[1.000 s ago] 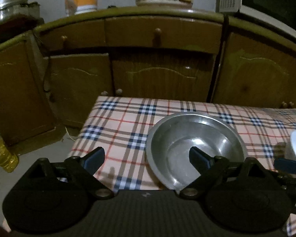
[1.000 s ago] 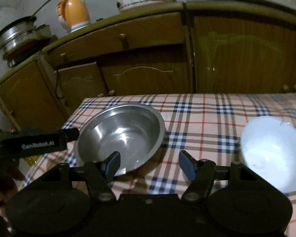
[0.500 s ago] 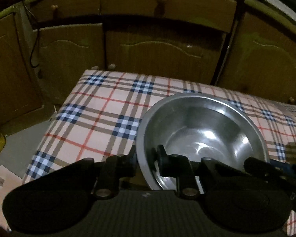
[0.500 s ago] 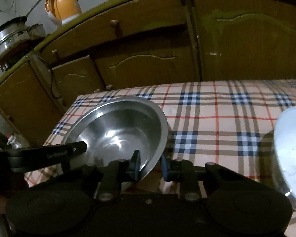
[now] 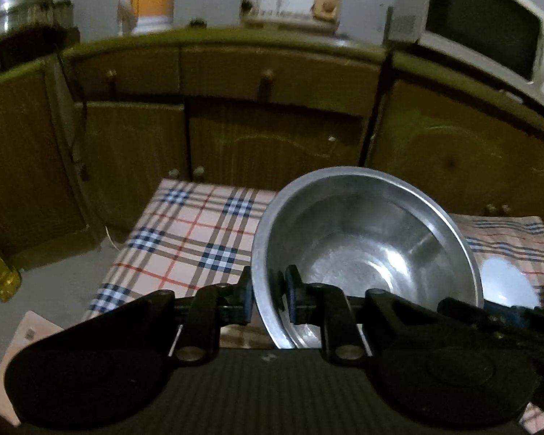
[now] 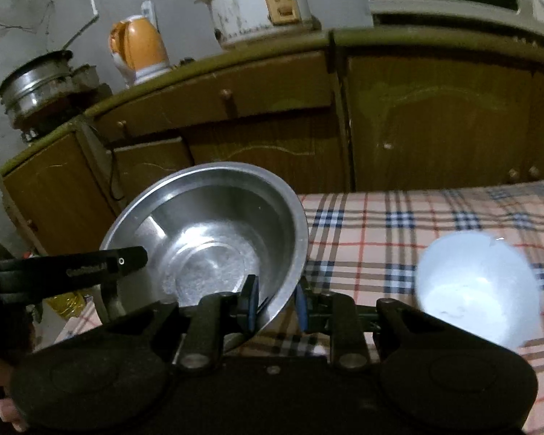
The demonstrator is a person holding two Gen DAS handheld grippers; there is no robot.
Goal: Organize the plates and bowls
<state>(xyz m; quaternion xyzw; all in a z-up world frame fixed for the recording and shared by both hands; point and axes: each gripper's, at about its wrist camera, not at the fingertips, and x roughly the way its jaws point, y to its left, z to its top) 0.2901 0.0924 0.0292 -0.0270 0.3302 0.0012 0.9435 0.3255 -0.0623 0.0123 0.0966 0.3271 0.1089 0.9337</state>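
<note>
While clamped on opposite sides of its rim by the left gripper (image 5: 268, 299) and right gripper (image 6: 275, 304), the steel bowl (image 6: 214, 239) is held tilted above the plaid tablecloth (image 6: 417, 217). Beyond, a white bowl (image 6: 477, 286) is set; farther back, wooden cabinets (image 6: 435, 123) are seen.

left gripper (image 5: 268, 299): matte black, blue-padded fingers (image 5: 292, 290); silver pivot screws | right gripper (image 6: 275, 302): same build

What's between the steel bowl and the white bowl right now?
Only bare checked tablecloth lies between the steel bowl and the white bowl, shown in the right wrist view.
</note>
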